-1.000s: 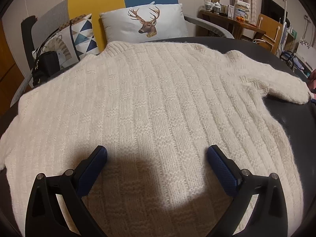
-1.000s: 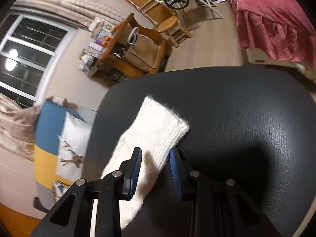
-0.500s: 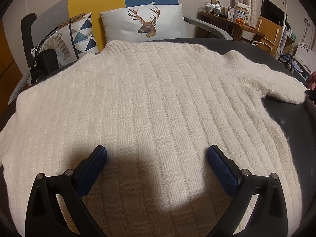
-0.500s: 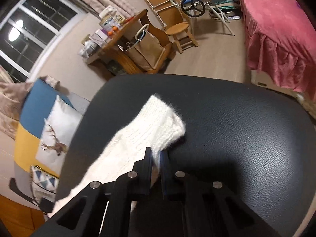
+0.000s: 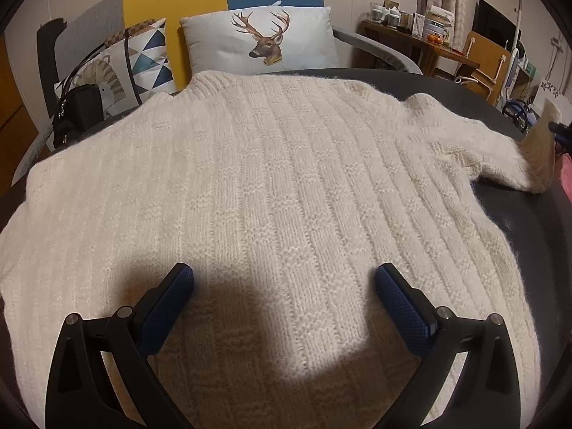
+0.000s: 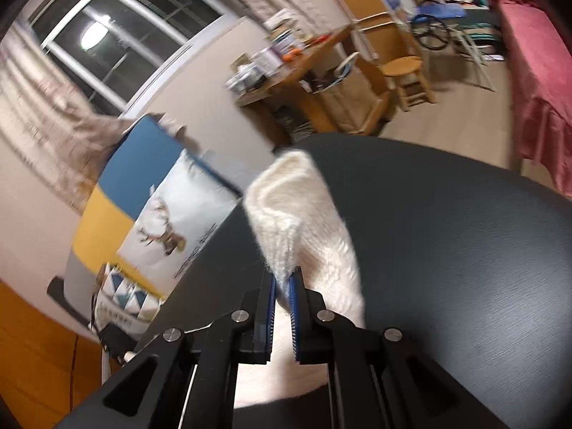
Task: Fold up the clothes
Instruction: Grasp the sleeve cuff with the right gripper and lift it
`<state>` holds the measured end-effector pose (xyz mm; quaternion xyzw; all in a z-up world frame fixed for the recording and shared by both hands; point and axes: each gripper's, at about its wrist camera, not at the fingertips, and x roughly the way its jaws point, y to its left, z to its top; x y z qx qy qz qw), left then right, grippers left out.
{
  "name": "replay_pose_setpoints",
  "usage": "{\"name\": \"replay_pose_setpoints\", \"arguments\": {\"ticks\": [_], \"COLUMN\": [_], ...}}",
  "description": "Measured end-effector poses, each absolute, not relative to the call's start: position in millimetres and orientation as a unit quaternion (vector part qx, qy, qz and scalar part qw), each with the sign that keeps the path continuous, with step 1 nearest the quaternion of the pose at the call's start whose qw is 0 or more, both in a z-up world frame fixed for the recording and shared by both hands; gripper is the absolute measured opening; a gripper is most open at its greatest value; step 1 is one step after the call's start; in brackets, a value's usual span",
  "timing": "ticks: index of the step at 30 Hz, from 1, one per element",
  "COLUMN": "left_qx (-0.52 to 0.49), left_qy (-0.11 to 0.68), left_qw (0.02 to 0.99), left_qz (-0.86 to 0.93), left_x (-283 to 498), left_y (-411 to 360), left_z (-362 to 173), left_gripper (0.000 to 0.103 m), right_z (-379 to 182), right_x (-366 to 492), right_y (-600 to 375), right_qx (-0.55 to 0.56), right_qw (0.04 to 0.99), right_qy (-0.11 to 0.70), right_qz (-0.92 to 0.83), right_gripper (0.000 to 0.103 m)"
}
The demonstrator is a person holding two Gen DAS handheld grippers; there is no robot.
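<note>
Here, your cream knitted sweater [image 5: 271, 193] covers most of the round black table [image 5: 529, 221], spread flat with its collar toward the far edge, just in front of the deer cushion [image 5: 264, 44] on the yellow-and-blue sofa [image 5: 200, 7]. Beside that cushion sits a triangle-patterned cushion [image 5: 143, 60], and a black bag [image 5: 78, 111] lies by the table's left rim.

Your left gripper [image 5: 284, 282] hangs over the lower body of the sweater with its jaws spread wide apart. The knit lies flat beneath and between the two blue pads [image 5: 400, 307], which close on nothing.

From that same view, the sweater's right sleeve [image 5: 500, 157] runs out to the right across the table, and its cuff end stands up off the surface at the frame's edge.

Your right gripper [image 6: 282, 282] is clamped on that sleeve cuff [image 6: 289, 207]. The jaws have just been closing and now stand almost together, with a fold of the fuzzy knit pinched between the blue pads. The cuff rises beyond the fingertips, above the black tabletop, while the rest of the sleeve trails down behind the jaws.
</note>
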<state>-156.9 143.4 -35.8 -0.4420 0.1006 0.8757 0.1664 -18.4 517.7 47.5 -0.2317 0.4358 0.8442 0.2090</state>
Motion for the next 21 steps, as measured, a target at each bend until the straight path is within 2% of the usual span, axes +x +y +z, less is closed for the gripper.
{"name": "replay_pose_setpoints", "arguments": {"ticks": [10,21], "left_qx": [-0.443,-0.416], "left_qy": [0.090,0.000], "left_qw": [0.170,0.163], "left_qz": [0.875,0.895], "left_x": [-158,-158], "left_y": [140,108], "left_z": [-34,-3], "left_gripper": [0.103,0.103], "right_z": [60,58], "right_x": [-61,-111], "right_y": [450,371], "right_qx": [-0.245,-0.271], "right_qw": [0.119,0.035], "right_qy": [0.443,0.448], "right_qz": [0.854,0.852], "right_gripper": [0.006,0.006]}}
